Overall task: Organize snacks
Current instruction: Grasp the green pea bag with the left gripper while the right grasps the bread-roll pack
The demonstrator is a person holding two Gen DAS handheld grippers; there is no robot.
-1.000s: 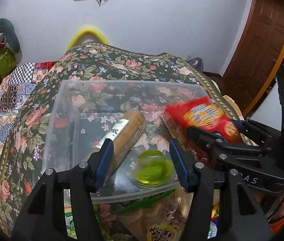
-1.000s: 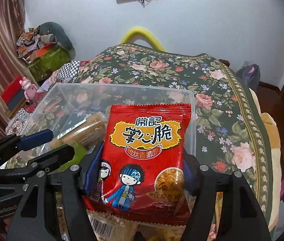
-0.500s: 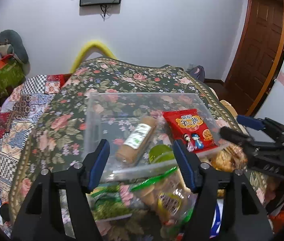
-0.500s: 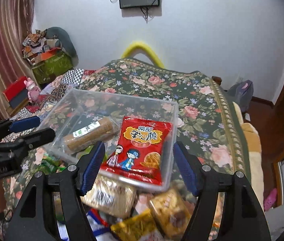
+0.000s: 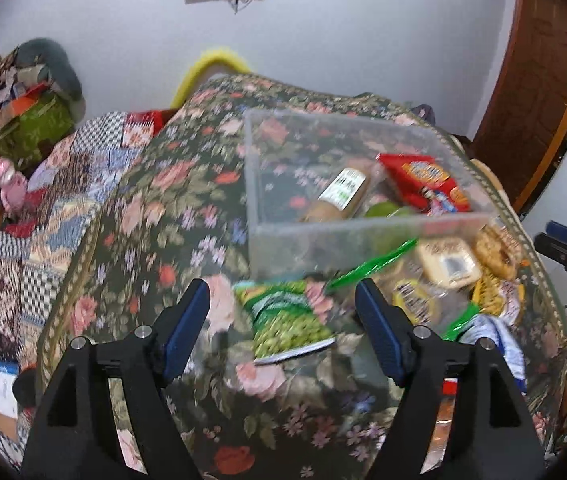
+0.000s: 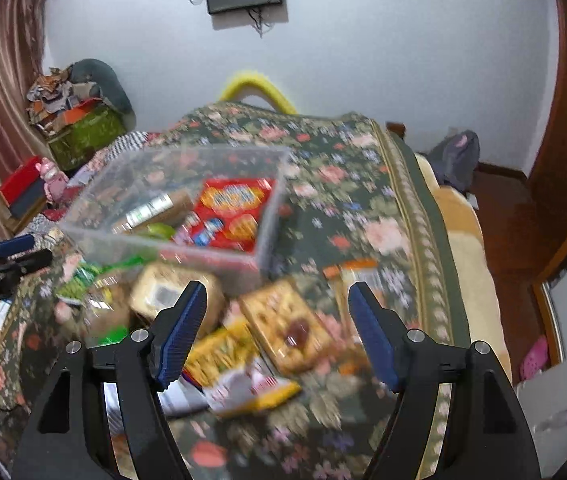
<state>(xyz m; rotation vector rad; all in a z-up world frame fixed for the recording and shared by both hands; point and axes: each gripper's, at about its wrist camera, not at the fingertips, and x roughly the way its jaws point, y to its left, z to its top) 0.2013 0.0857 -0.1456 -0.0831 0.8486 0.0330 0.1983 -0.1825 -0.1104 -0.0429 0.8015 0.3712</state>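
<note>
A: Left wrist view showed the left hand-held gripper [image 5: 281, 312] empty, its jaws opening above the green pea packet [image 5: 289, 326] lying on the floral-covered counter [image 5: 155, 216], just in front of the clear bin [image 5: 363, 224].

B: And the right hand-held gripper [image 6: 277, 310]?

A: Also empty and opening, over the loose pile: a yellow packet [image 6: 223, 354] and a tan biscuit pack [image 6: 287, 328] lay between its fingers in view, untouched. The red noodle packet [image 6: 229, 214] and brown roll [image 6: 155, 208] already sat inside the bin.

B: How would the pea packet handle?

A: Probably light, crinkly and slippery, with contents that crush. I'd judge a pinch across its sealed edge or narrow width safest, squeezing gently so the film didn't slide out.
</note>
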